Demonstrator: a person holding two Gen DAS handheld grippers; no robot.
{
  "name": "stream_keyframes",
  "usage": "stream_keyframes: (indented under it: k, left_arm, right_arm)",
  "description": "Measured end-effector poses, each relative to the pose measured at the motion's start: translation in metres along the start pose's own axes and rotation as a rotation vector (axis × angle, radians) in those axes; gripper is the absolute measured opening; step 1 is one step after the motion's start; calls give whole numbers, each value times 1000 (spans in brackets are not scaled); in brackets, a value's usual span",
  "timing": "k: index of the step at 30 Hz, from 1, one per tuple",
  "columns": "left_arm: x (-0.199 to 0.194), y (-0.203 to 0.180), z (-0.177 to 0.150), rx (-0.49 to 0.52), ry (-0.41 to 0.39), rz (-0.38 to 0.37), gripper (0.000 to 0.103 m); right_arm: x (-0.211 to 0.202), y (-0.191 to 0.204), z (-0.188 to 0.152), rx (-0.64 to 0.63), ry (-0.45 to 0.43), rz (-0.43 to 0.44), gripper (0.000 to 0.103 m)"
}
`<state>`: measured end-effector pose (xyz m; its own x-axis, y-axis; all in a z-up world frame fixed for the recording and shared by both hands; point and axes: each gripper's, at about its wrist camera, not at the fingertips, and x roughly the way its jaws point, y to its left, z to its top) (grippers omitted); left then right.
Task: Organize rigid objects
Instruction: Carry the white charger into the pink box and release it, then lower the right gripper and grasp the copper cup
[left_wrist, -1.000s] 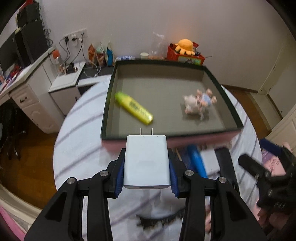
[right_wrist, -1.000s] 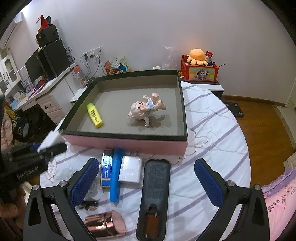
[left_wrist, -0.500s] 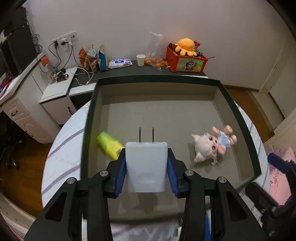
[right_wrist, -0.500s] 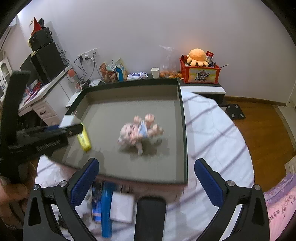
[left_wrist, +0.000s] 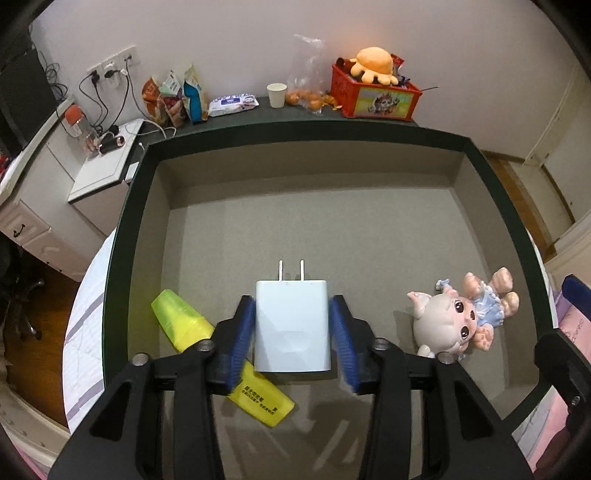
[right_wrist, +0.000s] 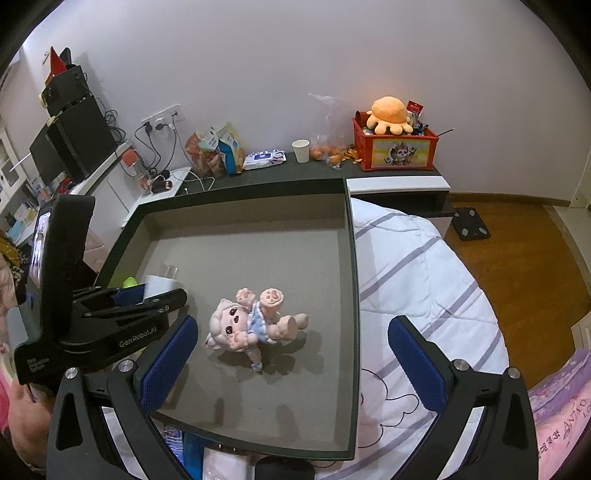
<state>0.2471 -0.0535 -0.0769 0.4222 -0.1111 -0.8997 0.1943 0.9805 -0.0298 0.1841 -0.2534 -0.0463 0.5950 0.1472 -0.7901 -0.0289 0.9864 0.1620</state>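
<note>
Between left claw (left_wrist: 292, 334) pads: charger (left_wrist: 291, 326).

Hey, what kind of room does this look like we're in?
Most likely a bedroom at home: a striped quilt covers the surface under the box, a plush toy sits in a red crate, and snack bags crowd a low cabinet.

Dim indoor light, soft shadows, sharp, fisheye-warped edges w/ vignette
</note>
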Motion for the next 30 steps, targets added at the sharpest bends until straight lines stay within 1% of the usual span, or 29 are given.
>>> stream_keyframes:
  k: [1, 3, 5, 8, 14, 17, 21, 24, 30]
  left_arm:
    - [-2, 0, 0, 4, -5, 10, 83]
    - [-11, -3, 0, 15, -48, 28, 99]
    - [-21, -4, -1, 24, -79, 42, 99]
    - [-35, 2, -5, 4, -95, 33, 99]
    - [-73, 7, -31, -18, -139, 43, 100]
    - [-89, 8, -52, -22, -149, 50, 101]
    - [-109, 14, -86, -57, -156, 56, 101]
    - [-120, 23, -112, -98, -156, 60, 101]
    - [-134, 38, -161, -167, -151, 81, 102]
  right_arm:
    - [0, -1, 0, 2, 1, -2, 103]
    - [-1, -2, -1, 6, 0, -4, 103]
    - [-7, -2, -4, 7, -4, -8, 103]
    - [-17, -1, -9, 8, -13, -14, 103]
    - [-43, 5, -26, -2, -23, -11, 103]
    - [-55, 12, -37, -16, -26, -6, 103]
    - [-67, 20, -54, -37, -17, 4, 103]
    - [-69, 29, -70, -61, 15, 4, 103]
    - [-76, 44, -108, -101, 60, 50, 103]
